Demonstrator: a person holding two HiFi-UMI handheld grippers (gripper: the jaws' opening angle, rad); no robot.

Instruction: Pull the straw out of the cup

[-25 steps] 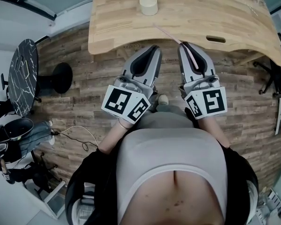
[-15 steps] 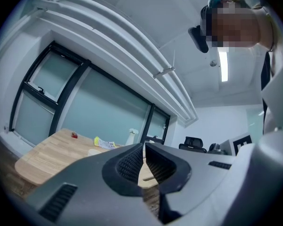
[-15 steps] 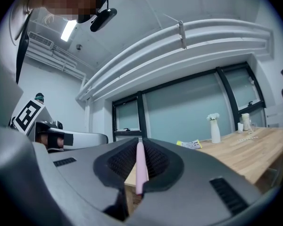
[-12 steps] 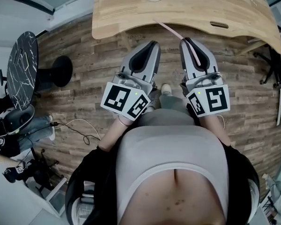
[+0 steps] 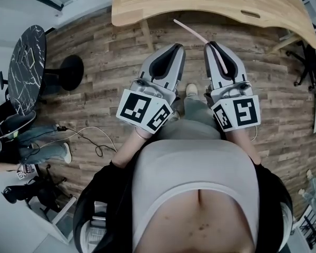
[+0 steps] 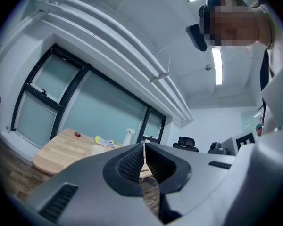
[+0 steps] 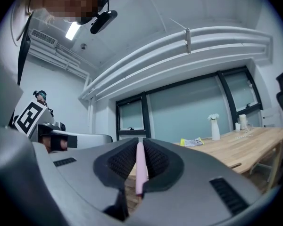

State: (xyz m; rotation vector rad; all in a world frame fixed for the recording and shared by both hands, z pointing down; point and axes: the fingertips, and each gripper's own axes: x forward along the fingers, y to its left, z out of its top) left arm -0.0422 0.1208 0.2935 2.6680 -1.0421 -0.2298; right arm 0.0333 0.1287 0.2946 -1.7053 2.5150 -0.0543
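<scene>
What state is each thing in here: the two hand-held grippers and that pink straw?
Left hand-held gripper: shut, nothing between its jaws.
Right hand-held gripper: shut on the straw.
Straw: clamped between the jaws, sticking out forward, free end in the air over the floor.

Surface (image 5: 210, 4) lies ahead of the person. Left tool (image 5: 179, 47) and right tool (image 5: 208, 45) sit side by side over the floor (image 5: 105, 88), short of the surface edge. Straw (image 5: 197, 34) lies between the right tool's jaws, projecting forward and leftward. Round side table (image 5: 25, 73) stands far left; cable (image 5: 87, 138) lies on the floor between it and the person.
</scene>
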